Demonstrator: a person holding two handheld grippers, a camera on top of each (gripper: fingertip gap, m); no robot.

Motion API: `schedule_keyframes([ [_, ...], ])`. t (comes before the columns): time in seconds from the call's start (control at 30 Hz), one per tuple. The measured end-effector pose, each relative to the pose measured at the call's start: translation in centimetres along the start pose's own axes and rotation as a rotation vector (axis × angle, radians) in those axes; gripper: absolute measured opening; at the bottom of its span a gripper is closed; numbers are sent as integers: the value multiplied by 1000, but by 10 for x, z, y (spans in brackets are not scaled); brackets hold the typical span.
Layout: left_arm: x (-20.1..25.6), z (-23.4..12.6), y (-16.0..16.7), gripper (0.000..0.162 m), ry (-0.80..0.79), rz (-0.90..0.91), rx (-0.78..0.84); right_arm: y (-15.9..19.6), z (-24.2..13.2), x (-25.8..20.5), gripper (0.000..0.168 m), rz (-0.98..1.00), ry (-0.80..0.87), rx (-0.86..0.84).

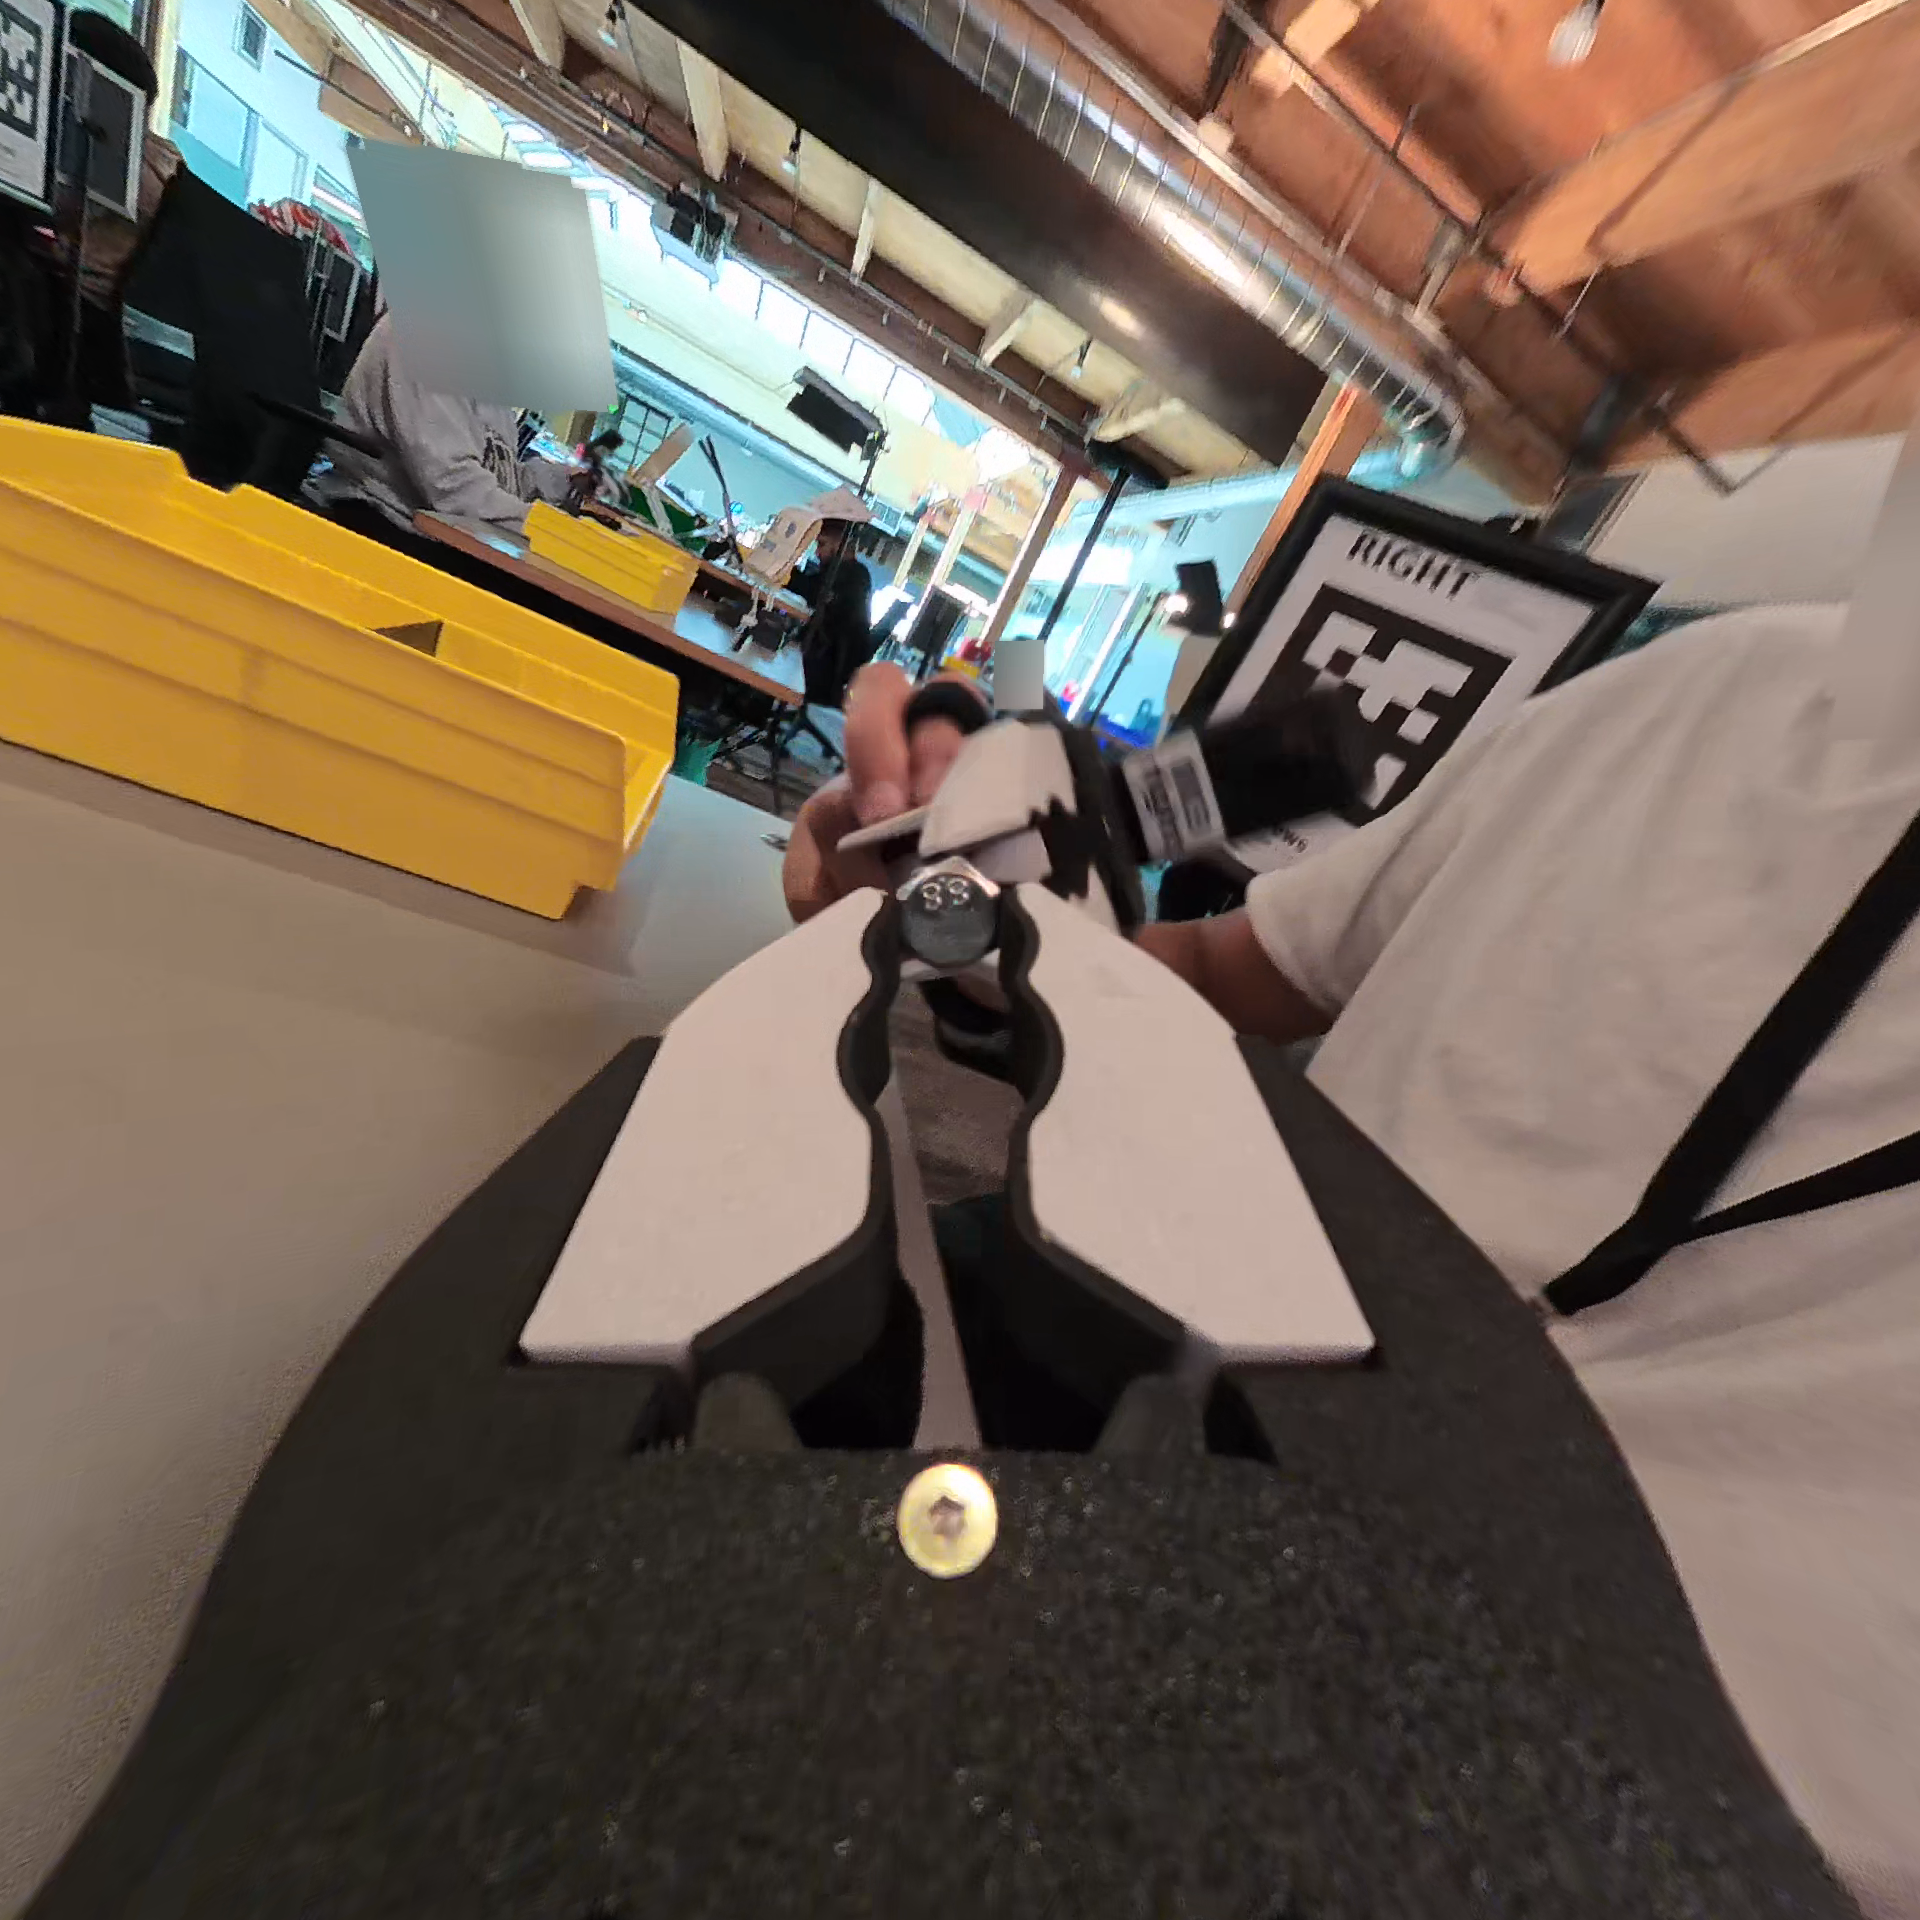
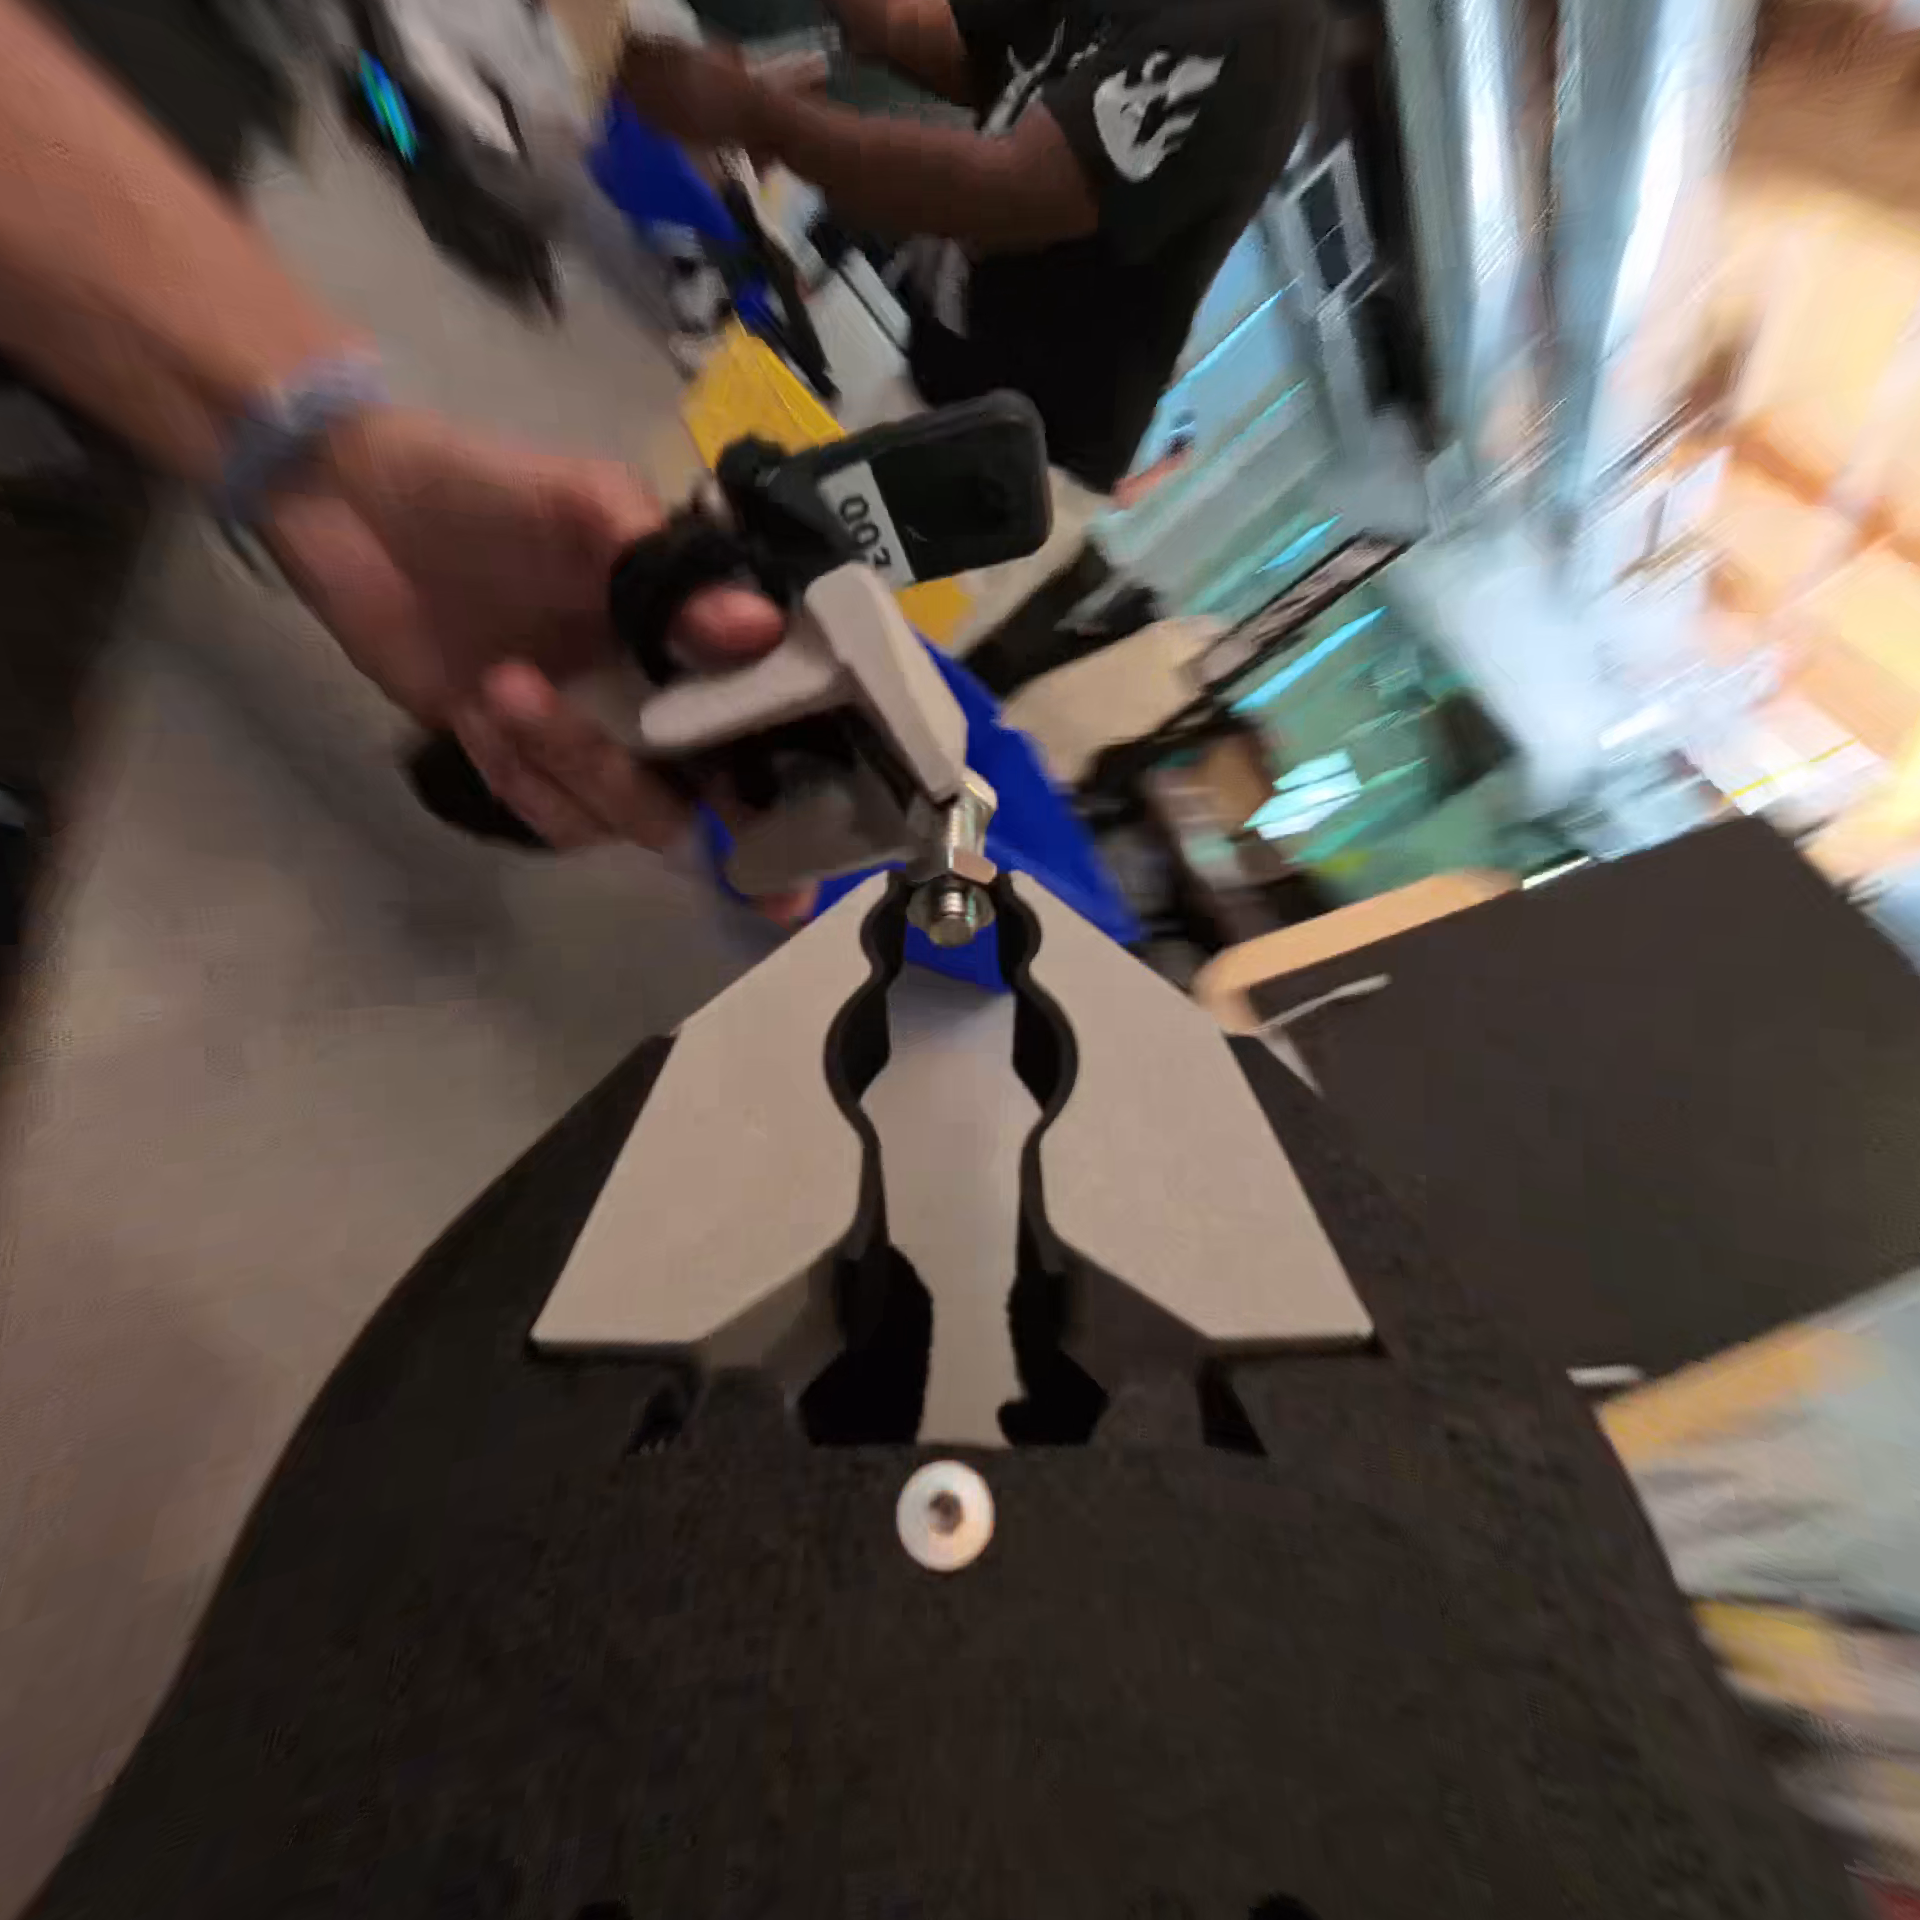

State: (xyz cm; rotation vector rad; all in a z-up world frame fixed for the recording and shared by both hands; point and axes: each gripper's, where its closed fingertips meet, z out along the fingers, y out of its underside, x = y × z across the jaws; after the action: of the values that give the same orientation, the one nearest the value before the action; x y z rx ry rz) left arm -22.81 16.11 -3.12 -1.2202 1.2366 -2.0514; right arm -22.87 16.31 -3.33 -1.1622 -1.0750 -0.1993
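Steel hex bolt [image 1: 947,920] sits clamped by its head between the tips of my left gripper [image 1: 948,925], fingers drawn narrow around it, raised above the pale table [image 1: 260,1091]. To the far left on that table I note a yellow bin [image 1: 312,707], well apart. In the right wrist view the bolt's threaded end [image 2: 951,914] lies between the tips of my right gripper [image 2: 951,920], which pinch a hex nut [image 2: 961,868] on the shank, jaws narrow. The two grippers meet nose to nose at the bolt. Behind it, a blue bin [image 2: 1029,831] on the table. Right wrist view is motion-blurred; the thread engagement I cannot judge
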Motion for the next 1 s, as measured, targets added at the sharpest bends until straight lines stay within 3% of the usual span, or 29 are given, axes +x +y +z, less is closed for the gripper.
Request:
schedule_keyframes([
  [0.1, -5, -12, 2, 17, -49, -42, 6, 3, 11, -6, 17, -425, 129, -86],
  [0.17, -4, -18, 1, 17, -76, -29, 20, 1, 17, -8, 17, -456, 159, -48],
  [0.27, -2, -29, -2, 17, -121, 5, 42, 9, 27, -11, 38, -385, 114, -59],
  [0.4, -5, -44, -7, 17, -221, 108, 52, 22, 36, -14, 39, 43, -38, -38],
  [0.57, -9, -50, -8, 17, -325, 331, -18, 36, 43, -37, 41, 971, -472, -55],
  [0.7, -9, -37, -4, 17, -290, 410, -73, 12, 28, -16, 39, 1703, -794, 213],
  [0.8, -10, -24, 0, 17, -243, 434, -101, 14, 17, -11, 40, 1922, -900, 289],
  [0.9, -14, -11, 3, 17, -192, 422, -123, 15, 10, -10, 39, 2015, -907, 320],
  [1.0, -17, 2, 5, 18, -141, 404, -139, 19, 1, -5, 16, 2045, -859, 359],
])
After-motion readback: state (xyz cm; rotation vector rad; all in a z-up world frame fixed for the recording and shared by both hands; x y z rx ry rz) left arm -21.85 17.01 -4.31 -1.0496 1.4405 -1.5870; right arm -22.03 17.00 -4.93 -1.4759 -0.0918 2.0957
